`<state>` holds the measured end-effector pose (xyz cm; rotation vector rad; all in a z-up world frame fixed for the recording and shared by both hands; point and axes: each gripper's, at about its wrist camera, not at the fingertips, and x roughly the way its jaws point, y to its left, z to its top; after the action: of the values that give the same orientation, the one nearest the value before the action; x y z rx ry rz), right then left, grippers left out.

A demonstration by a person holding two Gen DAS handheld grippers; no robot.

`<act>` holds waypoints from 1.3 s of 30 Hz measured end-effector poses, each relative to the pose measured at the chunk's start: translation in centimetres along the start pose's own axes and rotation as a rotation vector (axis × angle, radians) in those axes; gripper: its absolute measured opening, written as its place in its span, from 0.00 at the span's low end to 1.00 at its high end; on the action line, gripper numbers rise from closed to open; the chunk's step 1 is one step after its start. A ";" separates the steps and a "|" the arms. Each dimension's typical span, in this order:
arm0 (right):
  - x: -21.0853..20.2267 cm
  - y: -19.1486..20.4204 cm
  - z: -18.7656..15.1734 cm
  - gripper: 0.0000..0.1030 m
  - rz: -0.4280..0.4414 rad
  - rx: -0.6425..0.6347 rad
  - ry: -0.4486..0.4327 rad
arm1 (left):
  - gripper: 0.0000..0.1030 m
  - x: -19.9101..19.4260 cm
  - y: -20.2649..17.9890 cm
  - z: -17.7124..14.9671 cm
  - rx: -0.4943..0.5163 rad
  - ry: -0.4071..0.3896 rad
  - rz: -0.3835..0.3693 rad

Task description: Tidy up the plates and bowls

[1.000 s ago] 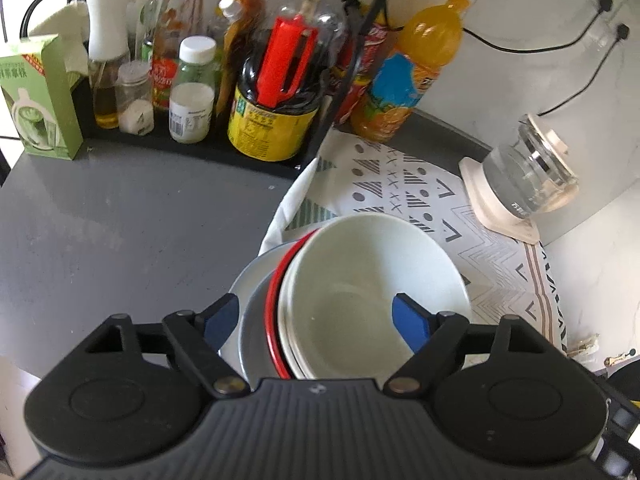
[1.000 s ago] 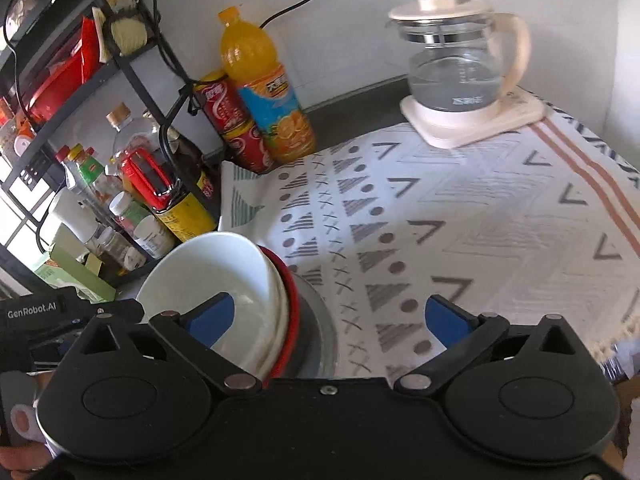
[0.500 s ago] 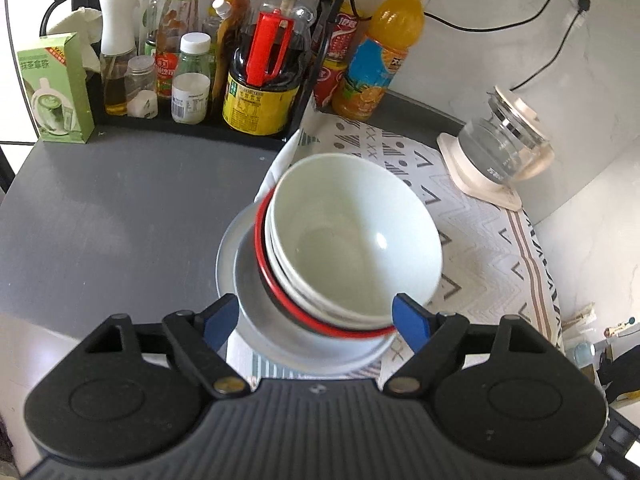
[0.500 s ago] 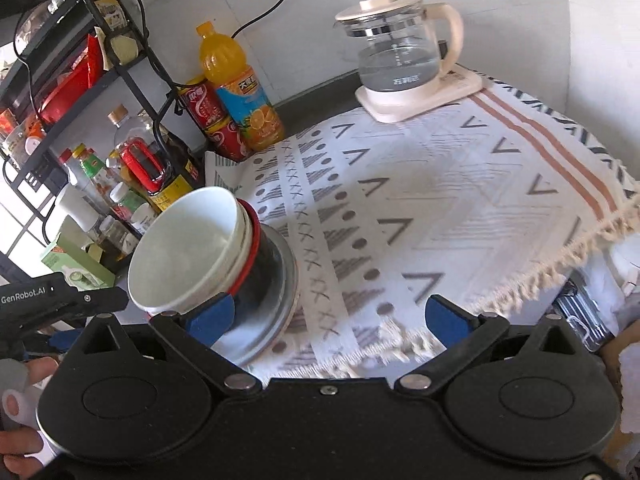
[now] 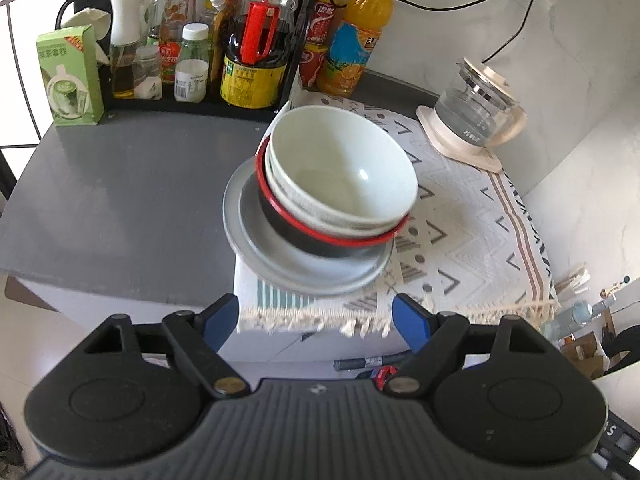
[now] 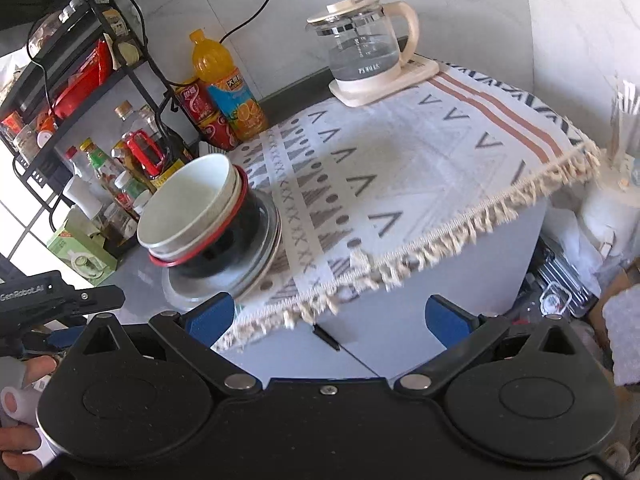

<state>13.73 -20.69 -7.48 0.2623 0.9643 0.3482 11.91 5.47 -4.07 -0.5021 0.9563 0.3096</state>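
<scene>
Grey matte surface (image 5: 120,200) against a pale marbled wall, half covered by a white woven cloth (image 5: 472,232) with grey triangle and zigzag print, rust stripes and a fringed cream edge hanging over the front. Behind, a black wire rack (image 6: 100,60) crowded with condiment bottles; beside it an orange soda bottle (image 5: 356,36), a red can and a green carton (image 5: 70,76). Far right, a clear glass kettle (image 5: 476,108) on a cream base.

Near the front edge, straddling cloth and bare surface: a stack of dishes. At the bottom a wide, flat grey plate (image 5: 280,268), smooth and dull. On it a glossy black bowl with red rim (image 5: 320,240), round and deep. Nested inside, a white bowl (image 5: 340,172) with faint grey banding outside, glazed, catching a highlight; another white rim just visible beneath it.

Left gripper (image 5: 316,320) low and in front of the stack, blue-padded jaws spread wide, grasping nothing; stack beyond the tips, well apart from both pads, centred between them in the left wrist view. Right gripper (image 6: 328,316) likewise released, jaws wide; stack ahead and toward its left pad, not touching. Left gripper body also seen at the far left of the right wrist view.
</scene>
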 end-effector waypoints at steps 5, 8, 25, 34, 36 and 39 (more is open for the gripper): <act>-1.2 0.7 -1.4 1.00 0.016 -0.009 -0.009 | 0.80 -1.6 0.3 -1.9 0.017 -0.008 -0.003; -2.1 1.1 -2.1 1.00 0.024 -0.016 -0.013 | 0.80 -2.5 0.5 -2.9 0.027 -0.014 0.000; -6.8 1.7 -3.0 1.00 -0.061 -0.086 -0.117 | 0.89 -6.3 -0.6 -6.1 0.191 -0.096 0.001; -8.6 3.2 -3.8 1.00 -0.087 -0.155 -0.151 | 1.00 -7.8 -0.9 -7.4 0.236 -0.124 -0.013; -8.9 3.6 -4.0 1.00 -0.086 -0.166 -0.153 | 1.00 -8.2 -0.7 -7.7 0.243 -0.130 -0.012; -9.2 4.1 -4.3 1.00 -0.084 -0.177 -0.157 | 1.00 -8.7 -0.4 -8.0 0.243 -0.134 -0.013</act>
<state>4.60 -20.33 -1.36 0.0863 0.7821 0.3289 1.76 0.61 -0.45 -0.2613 0.8465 0.2088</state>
